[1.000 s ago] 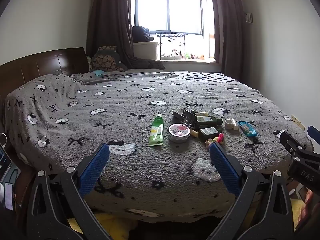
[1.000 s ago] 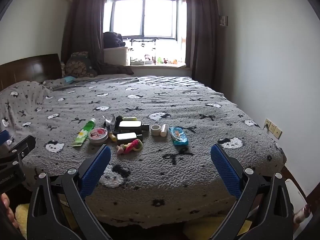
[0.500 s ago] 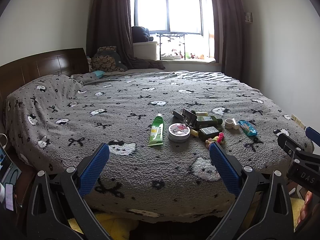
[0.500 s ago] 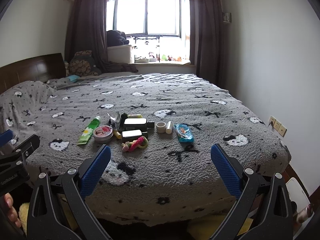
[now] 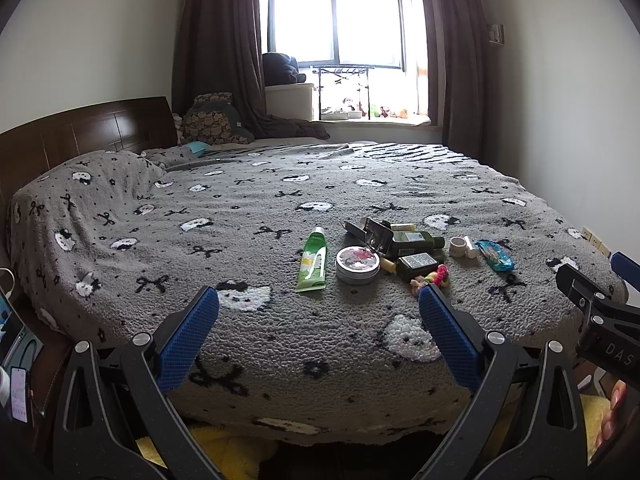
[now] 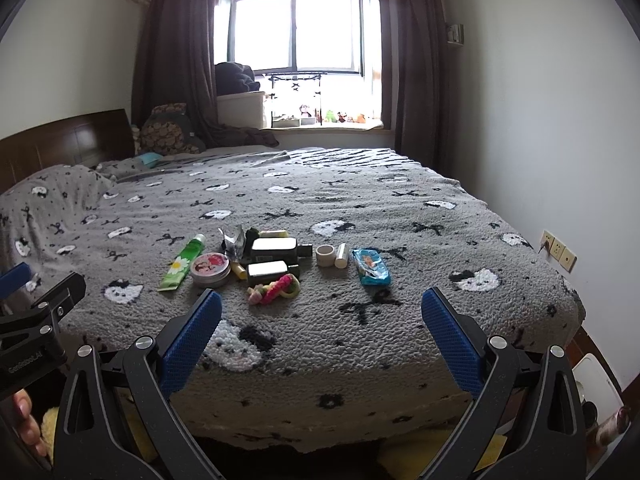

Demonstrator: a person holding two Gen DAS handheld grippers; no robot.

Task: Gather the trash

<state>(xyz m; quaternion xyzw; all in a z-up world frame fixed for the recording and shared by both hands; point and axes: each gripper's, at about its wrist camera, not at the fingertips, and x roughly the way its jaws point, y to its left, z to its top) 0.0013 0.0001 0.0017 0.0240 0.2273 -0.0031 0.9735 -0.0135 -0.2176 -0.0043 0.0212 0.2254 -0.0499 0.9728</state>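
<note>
- Bedroom scene: fleecy grey blanket with cat-face and bow prints, spread over a bed with a dark wood headboard.
- Cluster of small items near the blanket's front edge, ahead of both grippers, untouched.
- Green tube, flat and soft, long axis running front to back, cap toward the window.
- Round metal tin just right of the tube, pink printed lid up.
- Crumpled foil wrapper, shiny and creased, behind the tin.
- Two dark bottles lying on their sides, long axes left to right, pale labels up.
- Tape roll and small white cylinder beside it; glossy blue packet farthest right, long axis front to back.
- Pink-and-yellow hair ties nearest the front.
- Left gripper held wide open, ribbed blue pads well apart, empty.
- Right gripper likewise spread open, empty.
</note>
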